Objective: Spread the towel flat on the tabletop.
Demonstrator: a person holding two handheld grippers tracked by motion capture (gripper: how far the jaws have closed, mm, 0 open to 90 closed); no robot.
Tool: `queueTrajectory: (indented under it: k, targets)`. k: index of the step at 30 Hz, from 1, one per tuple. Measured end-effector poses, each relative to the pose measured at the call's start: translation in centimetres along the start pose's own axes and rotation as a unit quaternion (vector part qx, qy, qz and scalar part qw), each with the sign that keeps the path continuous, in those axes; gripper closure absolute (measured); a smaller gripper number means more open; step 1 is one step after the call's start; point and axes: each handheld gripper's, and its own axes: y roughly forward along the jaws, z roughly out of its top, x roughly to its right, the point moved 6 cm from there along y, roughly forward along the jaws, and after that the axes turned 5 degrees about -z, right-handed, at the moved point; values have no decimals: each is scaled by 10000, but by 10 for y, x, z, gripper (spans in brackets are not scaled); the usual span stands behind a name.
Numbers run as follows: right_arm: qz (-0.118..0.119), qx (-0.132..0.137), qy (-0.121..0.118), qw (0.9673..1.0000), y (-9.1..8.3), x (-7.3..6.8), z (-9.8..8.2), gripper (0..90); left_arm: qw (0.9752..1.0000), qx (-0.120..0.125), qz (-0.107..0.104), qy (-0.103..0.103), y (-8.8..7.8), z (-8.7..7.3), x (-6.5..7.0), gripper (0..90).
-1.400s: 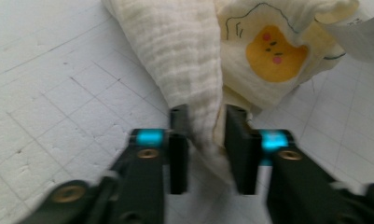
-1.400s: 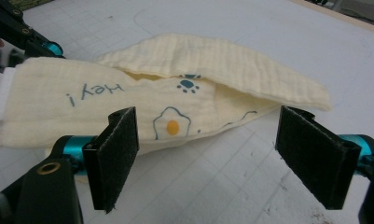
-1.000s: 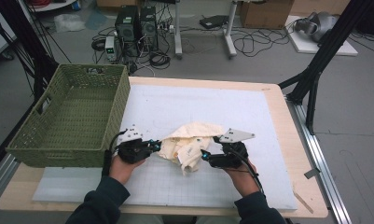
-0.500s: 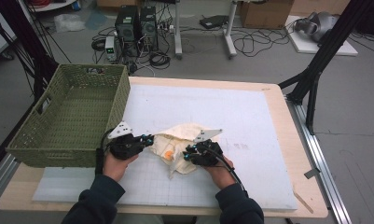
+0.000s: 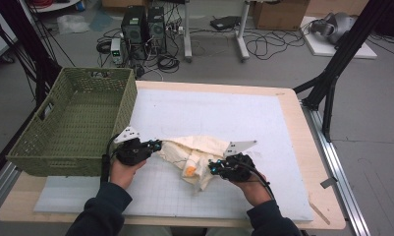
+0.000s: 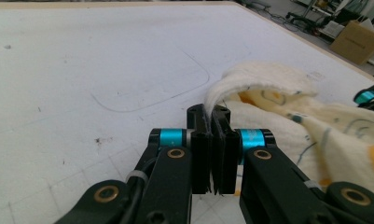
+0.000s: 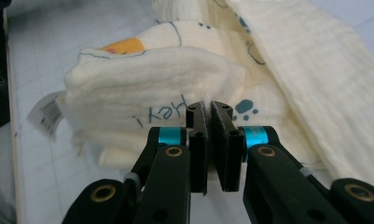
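Partly bunched cream cloth, edges pinched inside left gripper, right gripper

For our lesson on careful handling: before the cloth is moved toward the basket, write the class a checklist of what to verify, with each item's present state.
1. Left tongs shut on the cloth edge: ok.
2. Right tongs shut on a cloth fold: ok.
3. Cloth spread flat: not ok, bunched between the hands.
4. Basket beside the left hand, upright: ok.
5. Whether the basket holds anything: cannot tell; near wall hides part of its floor.
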Motion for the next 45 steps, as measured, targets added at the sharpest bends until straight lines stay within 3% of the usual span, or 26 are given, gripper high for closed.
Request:
queueTrajectory:
  k: [7, 10, 14, 18, 23, 26, 30, 33, 37, 40, 45]
  targets:
    - [-177, -62, 135, 9997, -28, 11, -24, 858, 9996, -95, 232, -122, 11, -1, -6, 870]
    - [-361, -209, 56, 9991, -37, 15, -34, 870, 9991, -130, 367, -142, 15, 2, -8, 870]
    - [-636, -463, 98, 9968, -50, 26, -52, 871, 9980, -100, 612, -159, 17, 8, -16, 871]
    - [-877, -403, 270, 9950, -64, 38, -67, 870, 9973, -92, 700, -198, 20, 8, -20, 871]
    - [-1246, -562, 332, 9901, -72, 53, -78, 841, 9973, -126, 692, -230, 25, 6, -21, 870]
    - [-1320, -286, 329, 9903, -76, 53, -72, 695, 9974, -137, 671, -220, 27, 5, -20, 870]
    - [-1321, 248, 102, 9909, -79, 44, -48, 575, 9977, -106, 636, -210, 27, 6, -19, 869]
    - [-1252, 486, -136, 9908, -76, 38, -30, 532, 9981, -78, 574, -186, 27, 7, -17, 869]
    - [-1080, 421, -409, 9924, -56, 31, -13, 501, 9986, -5, 515, -118, 26, 9, -15, 868]
    - [-963, 200, -701, 9927, -31, 25, -5, 497, 9987, 14, 505, -112, 25, 9, -15, 868]
    - [-877, -255, -879, 9919, 10, 25, 0, 502, 9985, 79, 511, -171, 24, 10, -17, 868]
